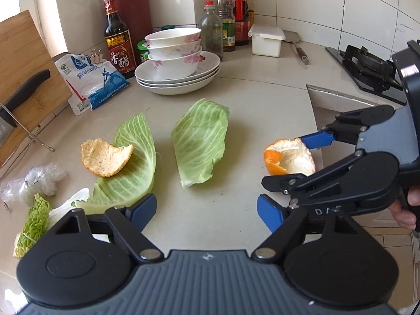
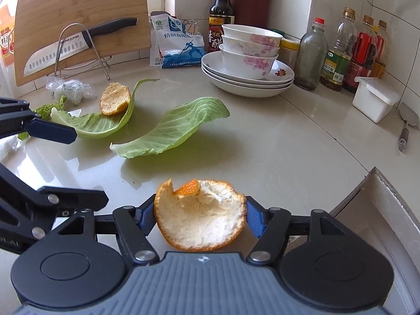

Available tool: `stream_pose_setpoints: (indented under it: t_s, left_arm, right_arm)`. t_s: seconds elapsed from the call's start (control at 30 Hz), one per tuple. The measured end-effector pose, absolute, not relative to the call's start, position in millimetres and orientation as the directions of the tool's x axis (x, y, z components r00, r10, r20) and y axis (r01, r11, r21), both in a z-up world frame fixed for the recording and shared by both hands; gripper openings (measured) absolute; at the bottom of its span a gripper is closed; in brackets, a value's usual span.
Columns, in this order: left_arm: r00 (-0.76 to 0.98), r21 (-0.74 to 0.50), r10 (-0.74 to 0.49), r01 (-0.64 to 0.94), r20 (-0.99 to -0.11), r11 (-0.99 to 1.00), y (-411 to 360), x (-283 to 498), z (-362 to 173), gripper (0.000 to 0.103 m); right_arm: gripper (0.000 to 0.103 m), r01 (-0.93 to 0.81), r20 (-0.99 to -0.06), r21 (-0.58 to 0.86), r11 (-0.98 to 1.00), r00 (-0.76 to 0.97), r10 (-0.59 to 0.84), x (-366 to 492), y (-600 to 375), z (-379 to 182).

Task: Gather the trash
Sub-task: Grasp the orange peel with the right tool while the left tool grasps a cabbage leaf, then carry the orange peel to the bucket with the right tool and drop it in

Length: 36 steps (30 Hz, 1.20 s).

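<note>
The right gripper (image 2: 200,216) lies low over the desk (image 2: 275,141), its jaws closed around an orange peel (image 2: 200,218). The left gripper (image 1: 207,211) hovers with open jaws near two cabbage leaves (image 1: 200,141).

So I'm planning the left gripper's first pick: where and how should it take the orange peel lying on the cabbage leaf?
Judging from both views, grip the orange peel's raised, curled edge nearest the middle leaf, coming from above with the left gripper open. It lies cup-side up on the left cabbage leaf, so a low approach would likely snag the leaf.
</note>
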State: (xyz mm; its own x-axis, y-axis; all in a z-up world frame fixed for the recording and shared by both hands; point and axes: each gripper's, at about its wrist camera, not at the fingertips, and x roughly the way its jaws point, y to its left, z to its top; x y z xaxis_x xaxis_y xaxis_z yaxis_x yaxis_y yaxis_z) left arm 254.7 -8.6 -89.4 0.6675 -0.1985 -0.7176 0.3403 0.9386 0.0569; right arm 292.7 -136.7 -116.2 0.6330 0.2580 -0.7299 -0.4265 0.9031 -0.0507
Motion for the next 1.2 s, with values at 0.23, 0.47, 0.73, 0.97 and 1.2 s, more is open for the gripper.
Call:
stream_pose_setpoints:
  t_s: [0.23,0.47,0.73,0.97,1.2]
  left_arm:
    - [0.655,-0.017,-0.228,0.312,-0.72,0.95,-4,265,-90,0.082]
    - [0.659,-0.08,-0.238,0.261,-0.713,0.962,-9,285,-98,0.07]
    - [0.654,-0.085,-0.193,0.194,-0.732,0.977,-9,312,-115,0.057]
    - [0.657,-0.081,-0.186,0.187,-0.731,0.979,-10,318,-118,0.038]
    - [0.656,-0.053,-0.17,0.194,-0.736,0.98,-7,313,-115,0.028]
  right_arm:
    - [0.065,-0.438,-0.733,-0.07,0.896,0.632,0.251,291,-140,-121]
    - [0.059,-0.393,-0.714,-0.053,0.918,0.658,0.24,291,-157,-113]
    - [0.059,-0.365,-0.706,-0.015,0.931,0.663,0.249,293,-169,-108]
    - [0.059,-0.364,-0.705,-0.008,0.932,0.663,0.252,292,-172,-107]
    - [0.059,-0.357,-0.703,-0.014,0.934,0.667,0.245,292,-171,-106]
